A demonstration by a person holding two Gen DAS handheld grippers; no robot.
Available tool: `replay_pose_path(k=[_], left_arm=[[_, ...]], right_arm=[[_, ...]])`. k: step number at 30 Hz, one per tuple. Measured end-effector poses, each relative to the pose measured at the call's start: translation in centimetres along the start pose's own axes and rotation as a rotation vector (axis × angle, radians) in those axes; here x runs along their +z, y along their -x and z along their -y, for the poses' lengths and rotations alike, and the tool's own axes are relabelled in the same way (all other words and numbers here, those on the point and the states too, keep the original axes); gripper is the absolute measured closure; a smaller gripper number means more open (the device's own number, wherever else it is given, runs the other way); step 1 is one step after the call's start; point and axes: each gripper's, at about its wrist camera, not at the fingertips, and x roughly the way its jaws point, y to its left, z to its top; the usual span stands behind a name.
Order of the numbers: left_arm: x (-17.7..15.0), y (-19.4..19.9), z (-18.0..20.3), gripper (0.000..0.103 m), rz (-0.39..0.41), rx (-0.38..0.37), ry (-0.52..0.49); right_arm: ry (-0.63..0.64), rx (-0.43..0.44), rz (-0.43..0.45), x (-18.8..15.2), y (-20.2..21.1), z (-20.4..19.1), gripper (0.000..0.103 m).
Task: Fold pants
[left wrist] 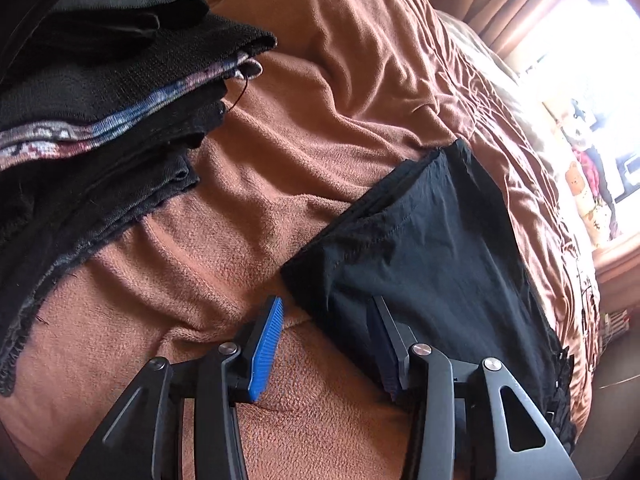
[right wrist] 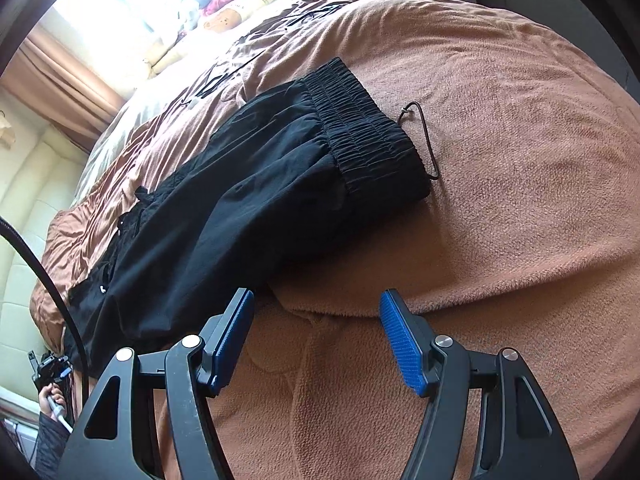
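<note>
Black pants (right wrist: 256, 200) lie flat on a brown fleece blanket (right wrist: 520, 200) over the bed, elastic waistband (right wrist: 368, 128) at the far end w/ a thin drawstring loop (right wrist: 424, 136) just beside it. Seen from the right gripper (right wrist: 316, 336), the pants run ahead and to the left; a leg hem sits just past its left pad. Jaws stand apart, nothing btwn them, only blanket below.

Left gripper (left wrist: 326, 344): jaws partly open, nothing clamped. Its right finger lies over the pants fabric (left wrist: 432, 248), left blue pad (left wrist: 266, 346) over bare blanket; can't tell if the right pad touches the cloth. Pants stretch ahead and right of this claw.

Ahead-left of it, a stack of folded dark clothes (left wrist: 100, 120), one w/ a patterned band. Far right: curtain (left wrist: 504, 8) and bright window.
</note>
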Motion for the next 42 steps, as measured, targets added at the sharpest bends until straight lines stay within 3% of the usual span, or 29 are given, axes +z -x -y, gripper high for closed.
replay_pose_path(k=[6,11,23,24,25,26,29,42], left_arm=[[-0.3,-1.4,-0.1,0.057,-0.033,-0.028,0.036],[-0.1,-1.8,-0.5,0.057,0.006,-0.038,0.06],[0.4,-2.4,0.0,0.058,0.088,-0.011,0.07],[0.5,-2.4,0.0,0.067,0.093,0.002,0.067],[0.7,-2.4,0.1,0.079,0.093,0.015,0.064],[0.9,-2.4,-0.1,0.083,0.09,0.01,0.071],[1.5,-1.8,-0.9,0.093,0.097,-0.04,0.122],[3.0,3.7,1.5,0.095,0.169,-0.079,0.035]], right_arm=[[-0.087,0.065,-0.014,-0.1,-1.1,1.4,0.039],[-0.169,0.128,0.009,-0.2,-1.6,2.6,0.034],[-0.375,0.24,0.121,0.1,-3.2,5.9,0.034],[-0.382,0.242,0.13,0.3,-3.3,5.9,0.036],[-0.385,0.238,0.137,0.5,-3.5,6.0,0.048],[-0.388,0.222,0.134,0.6,-3.6,5.8,0.061],[-0.383,0.217,0.138,1.1,-3.5,5.7,0.087],[-0.236,0.211,0.198,2.8,1.7,2.1,0.091]])
